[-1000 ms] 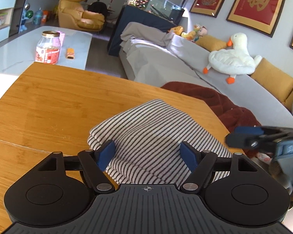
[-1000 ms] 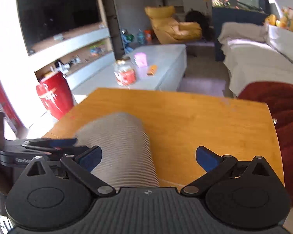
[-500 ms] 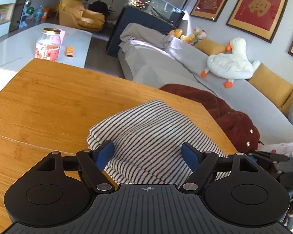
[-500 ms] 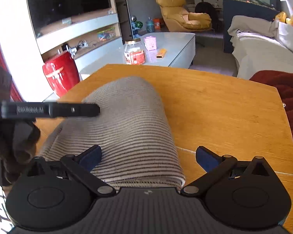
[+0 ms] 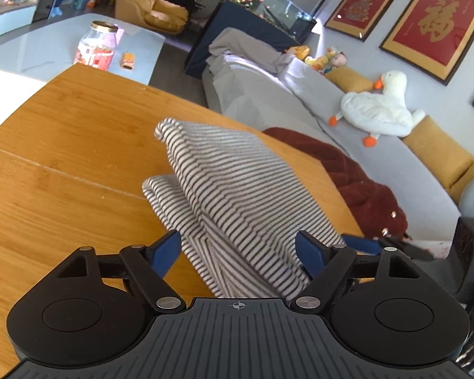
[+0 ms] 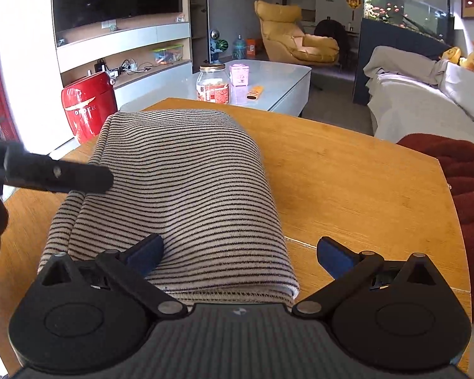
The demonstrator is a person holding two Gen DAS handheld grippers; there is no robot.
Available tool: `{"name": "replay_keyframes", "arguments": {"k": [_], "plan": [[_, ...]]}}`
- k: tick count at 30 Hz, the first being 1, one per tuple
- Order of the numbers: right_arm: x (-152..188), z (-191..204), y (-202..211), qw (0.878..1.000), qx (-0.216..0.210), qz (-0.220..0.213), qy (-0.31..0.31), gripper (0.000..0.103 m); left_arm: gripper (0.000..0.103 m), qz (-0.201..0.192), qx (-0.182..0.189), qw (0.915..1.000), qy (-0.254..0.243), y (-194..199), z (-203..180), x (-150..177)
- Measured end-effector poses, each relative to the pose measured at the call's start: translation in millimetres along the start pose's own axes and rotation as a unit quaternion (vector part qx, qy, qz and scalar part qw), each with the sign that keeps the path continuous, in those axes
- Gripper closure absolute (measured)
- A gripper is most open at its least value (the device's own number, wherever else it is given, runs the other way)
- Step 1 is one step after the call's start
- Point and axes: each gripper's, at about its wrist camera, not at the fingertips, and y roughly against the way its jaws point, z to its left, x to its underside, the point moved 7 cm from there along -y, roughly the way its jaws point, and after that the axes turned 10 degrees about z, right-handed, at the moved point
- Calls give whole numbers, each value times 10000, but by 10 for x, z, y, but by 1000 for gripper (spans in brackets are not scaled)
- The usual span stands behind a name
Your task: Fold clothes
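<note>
1. Striped sweater (image 6: 186, 189) is sitting folded on the wooden surface (image 6: 347, 183), closer to its left side
2. Left gripper (image 5: 238, 249) has its jaws spread wide, with the sweater bunched up between them
3. Right gripper (image 6: 239, 254) is spread too, hovering over the near hem
4. Glass jar (image 6: 212, 83) is way off on the far coffee table (image 6: 278, 79)

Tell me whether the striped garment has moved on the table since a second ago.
Yes. The striped garment looked flat; now its upper layer stands peaked over the wooden table, reaching toward the far edge. Both grippers remain open.
</note>
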Motion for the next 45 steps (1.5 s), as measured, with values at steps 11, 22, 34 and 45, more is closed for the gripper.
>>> {"name": "replay_keyframes", "arguments": {"k": [11, 22, 34, 45], "plan": [[-558, -318, 263, 9973, 140, -684, -239, 0, 24, 66, -1, 10000, -50, -49, 27, 61], [-532, -448, -229, 9991, 56, 111, -405, 0, 20, 110, 4, 9999, -63, -70, 36, 105], [-885, -243, -805, 9794, -1504, 1040, -853, 0, 20, 62, -110, 9999, -100, -35, 25, 137], [-1001, 48, -526, 9823, -1807, 430, -224, 20, 15, 145, -102, 9996, -203, -52, -9, 189]]}}
